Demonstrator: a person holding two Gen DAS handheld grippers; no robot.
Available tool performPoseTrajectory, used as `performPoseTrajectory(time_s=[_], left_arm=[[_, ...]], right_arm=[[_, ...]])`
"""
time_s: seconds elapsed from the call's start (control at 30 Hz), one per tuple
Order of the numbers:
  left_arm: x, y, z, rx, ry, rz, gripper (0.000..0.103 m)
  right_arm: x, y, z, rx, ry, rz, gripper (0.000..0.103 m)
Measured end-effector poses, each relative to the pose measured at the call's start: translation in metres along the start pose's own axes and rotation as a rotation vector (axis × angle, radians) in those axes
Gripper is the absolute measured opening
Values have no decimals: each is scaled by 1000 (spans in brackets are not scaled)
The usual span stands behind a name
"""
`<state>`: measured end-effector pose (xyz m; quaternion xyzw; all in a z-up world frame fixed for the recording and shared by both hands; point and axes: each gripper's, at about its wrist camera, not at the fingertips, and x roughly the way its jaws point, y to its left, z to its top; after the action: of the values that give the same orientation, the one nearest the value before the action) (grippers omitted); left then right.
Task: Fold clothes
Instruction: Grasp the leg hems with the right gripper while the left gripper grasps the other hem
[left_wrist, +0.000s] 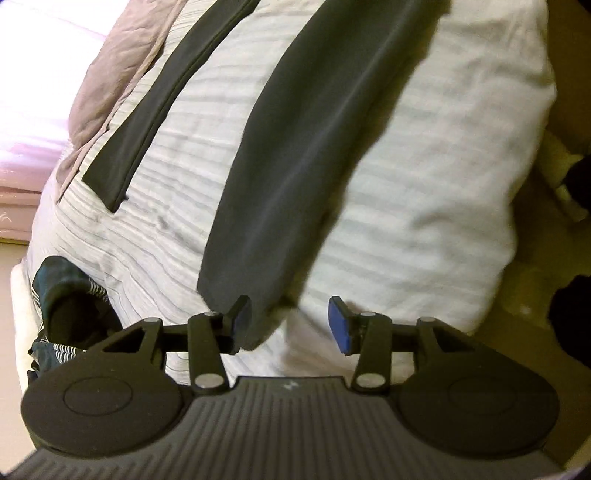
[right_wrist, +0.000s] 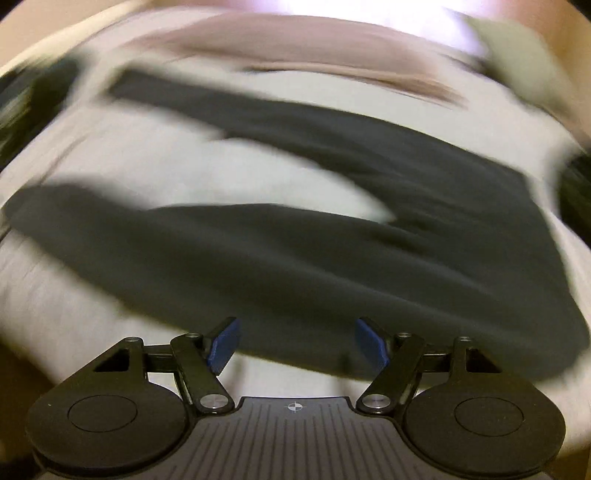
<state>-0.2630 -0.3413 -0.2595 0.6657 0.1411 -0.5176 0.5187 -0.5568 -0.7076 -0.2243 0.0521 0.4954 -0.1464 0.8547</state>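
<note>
A pair of dark grey trousers (left_wrist: 291, 155) lies spread on a white striped bed (left_wrist: 424, 184), legs apart. In the left wrist view one leg runs down to its hem by my left gripper (left_wrist: 290, 323), which is open with the hem beside its left pad; the other leg (left_wrist: 159, 96) lies farther left. In the blurred right wrist view the trousers (right_wrist: 295, 266) stretch across the bed (right_wrist: 110, 332), and my right gripper (right_wrist: 297, 345) is open and empty at their near edge.
A beige cloth (left_wrist: 114, 74) lies at the bed's far left. A dark patterned garment (left_wrist: 66, 295) sits at the bed's left edge. Dark objects (left_wrist: 569, 314) lie on the yellowish floor to the right.
</note>
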Motion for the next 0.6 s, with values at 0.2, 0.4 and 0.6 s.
performPoseTrajectory(time_s=[0.2,0.4,0.6], left_arm=[[33,14,-10,41,-98,-6,35],[-12,62,-19,-46,-141,-26,4],[-52,46,-37,-35,-113,-128,5]], right_arm=[[29,49,17,-321,54,-17,72],[54,93,31,-604,110,-30,28],[41,89,15,-536,182,-3,35]])
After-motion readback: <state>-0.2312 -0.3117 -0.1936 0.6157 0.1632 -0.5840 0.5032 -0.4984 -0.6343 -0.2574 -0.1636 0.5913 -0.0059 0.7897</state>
